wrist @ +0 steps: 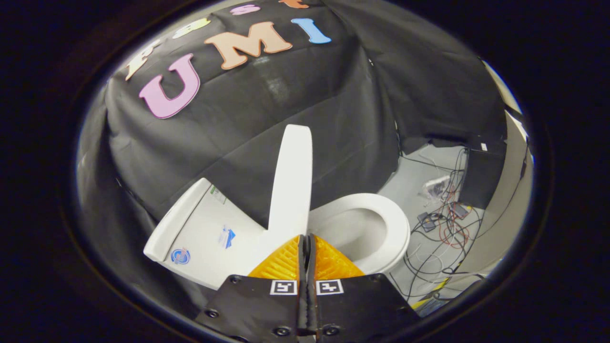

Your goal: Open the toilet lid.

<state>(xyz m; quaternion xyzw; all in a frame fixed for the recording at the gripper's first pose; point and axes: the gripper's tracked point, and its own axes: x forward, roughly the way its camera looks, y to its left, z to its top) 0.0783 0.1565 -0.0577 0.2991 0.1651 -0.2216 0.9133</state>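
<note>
Your gripper (305, 238), with its orange ribbed fingers (281, 267) pressed together and holding nothing, sits just near of the white plastic toilet lid (291, 181), which stands raised almost on edge between the white cistern (200, 233) on the left and the white oval seat ring (391, 224) on the right. I judge the lift nearly done. Next, nudge the lid left until it rests against the cistern.

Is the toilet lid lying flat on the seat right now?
No: the lid stands raised edge-on above the seat, just ahead of the closed fingers.
</note>
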